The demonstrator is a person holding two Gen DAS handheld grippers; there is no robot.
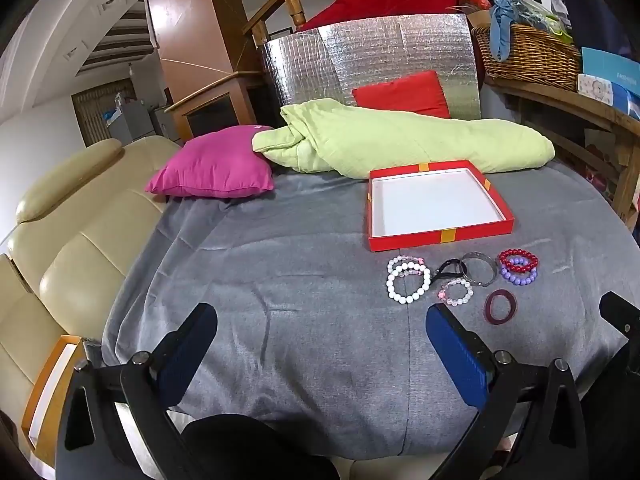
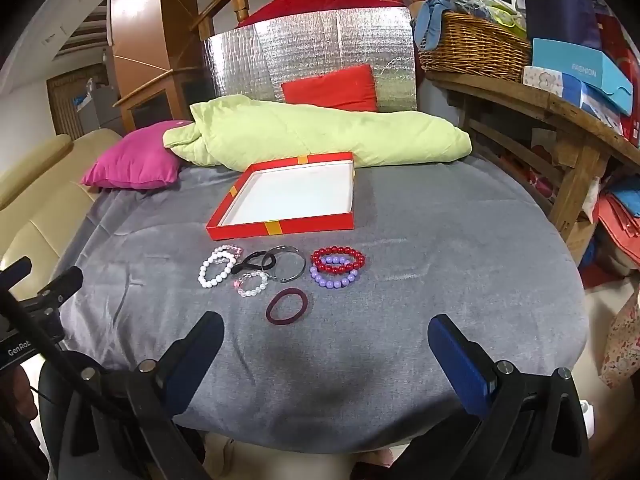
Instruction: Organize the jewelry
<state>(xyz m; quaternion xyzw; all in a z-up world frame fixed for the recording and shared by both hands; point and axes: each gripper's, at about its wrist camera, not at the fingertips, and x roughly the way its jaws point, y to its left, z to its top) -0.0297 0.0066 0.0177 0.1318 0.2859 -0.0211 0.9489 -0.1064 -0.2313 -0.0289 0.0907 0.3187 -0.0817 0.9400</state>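
Bracelets (image 2: 280, 270) beside red box (image 2: 280, 229), both claws spread, empty

Near half of grey cloth (image 2: 400, 280) bare: open passage from both wide-open grippers, left gripper (image 1: 322, 344) and right gripper (image 2: 326, 354), toward the jewelry cluster (image 2: 280, 272). Red tray (image 2: 280, 228) lies just behind the cluster, its low wall the only barrier there. Green quilt (image 2: 312, 132) and pink cushion (image 2: 132, 160) block the far edge; wooden table (image 2: 560, 112) closes the right side.
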